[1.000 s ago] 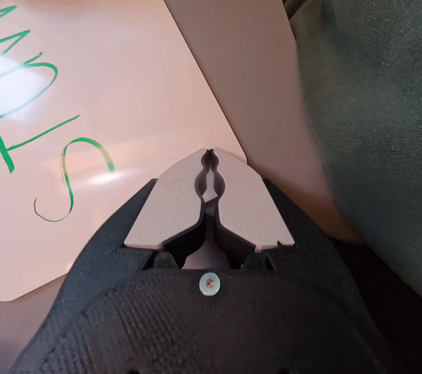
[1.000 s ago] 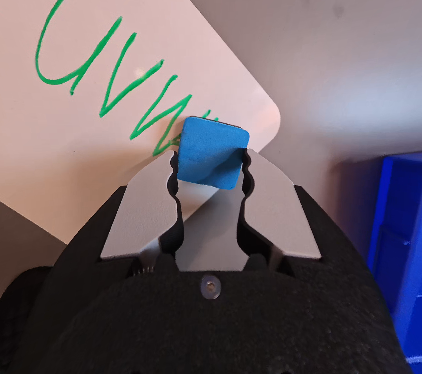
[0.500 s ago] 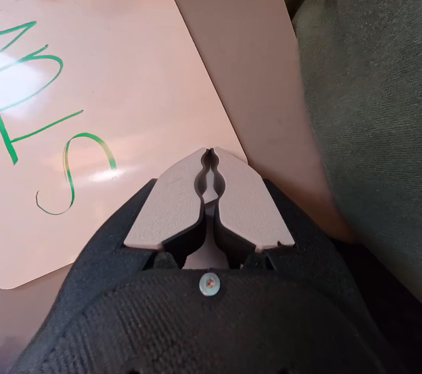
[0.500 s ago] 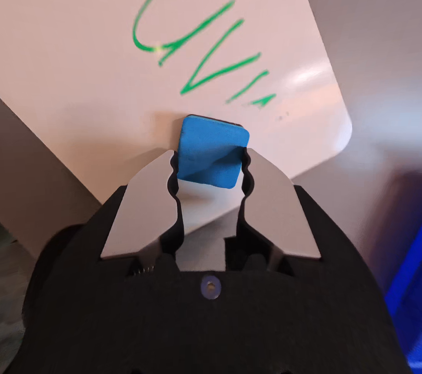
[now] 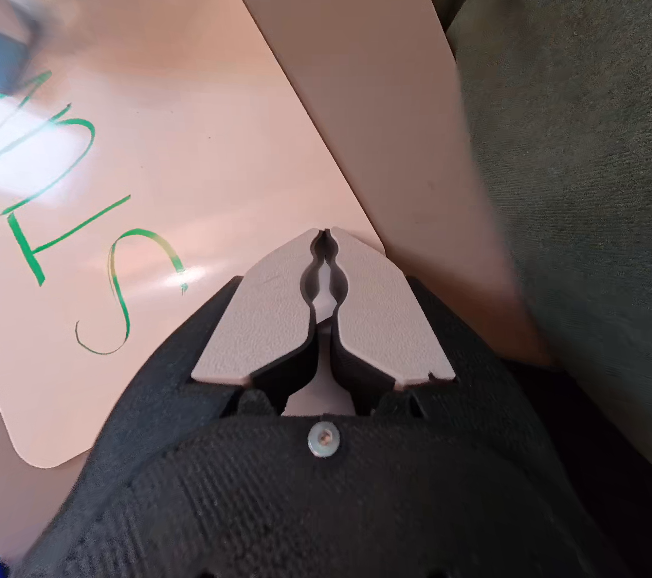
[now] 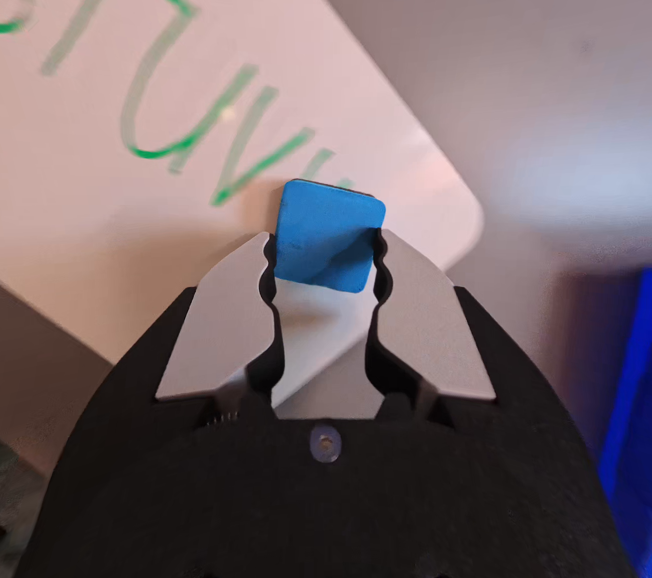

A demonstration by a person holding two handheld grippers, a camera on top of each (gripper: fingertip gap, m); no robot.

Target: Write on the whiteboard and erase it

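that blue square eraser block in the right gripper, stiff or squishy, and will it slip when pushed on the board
The blue square foam eraser block looks soft and probably light: matte, rounded corners. The right gripper pinches only its lower sides, so hard rubbing might twist it. The glossy white whiteboard looks slick, so it should glide.

Your right wrist view smears the green writing (image 6: 148,123) on the whiteboard (image 6: 106,226); the blue eraser (image 6: 326,236) hides its nearest strokes. A blue object (image 6: 631,384), blurred, runs off the right edge.
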